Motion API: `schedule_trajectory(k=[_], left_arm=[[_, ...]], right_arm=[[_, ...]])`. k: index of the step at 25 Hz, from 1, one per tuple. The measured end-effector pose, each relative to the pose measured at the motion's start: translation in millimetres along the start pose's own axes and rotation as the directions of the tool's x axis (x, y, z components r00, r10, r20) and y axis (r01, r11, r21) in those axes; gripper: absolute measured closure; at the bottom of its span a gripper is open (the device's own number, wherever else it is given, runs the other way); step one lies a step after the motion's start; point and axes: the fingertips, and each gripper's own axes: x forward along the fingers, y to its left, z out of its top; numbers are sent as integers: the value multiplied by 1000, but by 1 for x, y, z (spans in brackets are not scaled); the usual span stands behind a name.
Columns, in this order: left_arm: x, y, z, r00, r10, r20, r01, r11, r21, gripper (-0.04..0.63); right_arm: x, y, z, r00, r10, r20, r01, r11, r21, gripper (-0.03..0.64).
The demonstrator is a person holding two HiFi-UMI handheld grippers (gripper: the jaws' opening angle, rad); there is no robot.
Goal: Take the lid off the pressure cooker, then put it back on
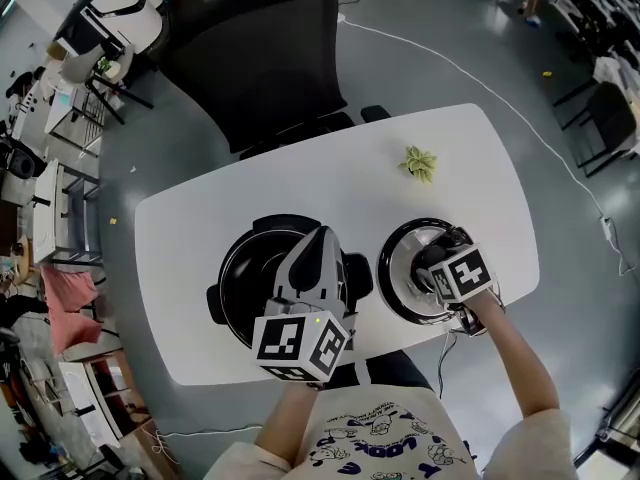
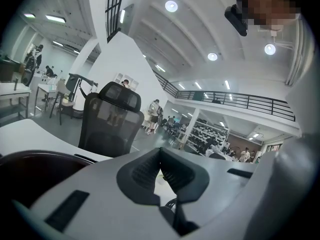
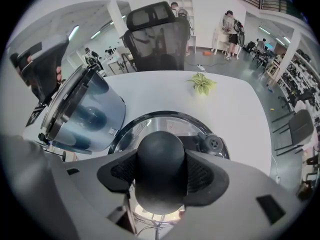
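Gripping the knob [image 3: 160, 149] of one lid [image 1: 400, 268], right claw [image 3: 161, 171]; left claw [image 2: 160, 164] pinched together above one cooker [image 1: 245, 268].

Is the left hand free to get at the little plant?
Probably yes: the left tongs are shut on nothing above the pot, and bare table lies between them and the plant.

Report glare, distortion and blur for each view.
Head view: fisheye bows the white table edges, sharp overall. Left gripper view: ceiling lamps blow out; near left tongs soft. Right gripper view: dark corners; steel lid shines around its knob.
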Motion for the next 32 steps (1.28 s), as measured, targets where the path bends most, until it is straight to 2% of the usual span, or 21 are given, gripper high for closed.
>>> schedule_trajectory(k=[14,21,25,32], left_arm=[[-4,11,-8,1000,23,-9,-23,1000,-3,581],[-7,14,-10,1000,28,-9,-28,1000,-8,581],[-8,17,-11,999,32,-12,-32,999,-7,581],[-13,19,-10,999,45,-7,-45,999,2,581]], right_arm=[[33,3,-5,998,-64,6,64,998,-1,322],[48,32,-16,999,20,-32,-18,999,47,321],[51,32,-22,999,7,-50,-5,999,53,321],[51,30,-21,1000,-2,-17,3,998,62,316]])
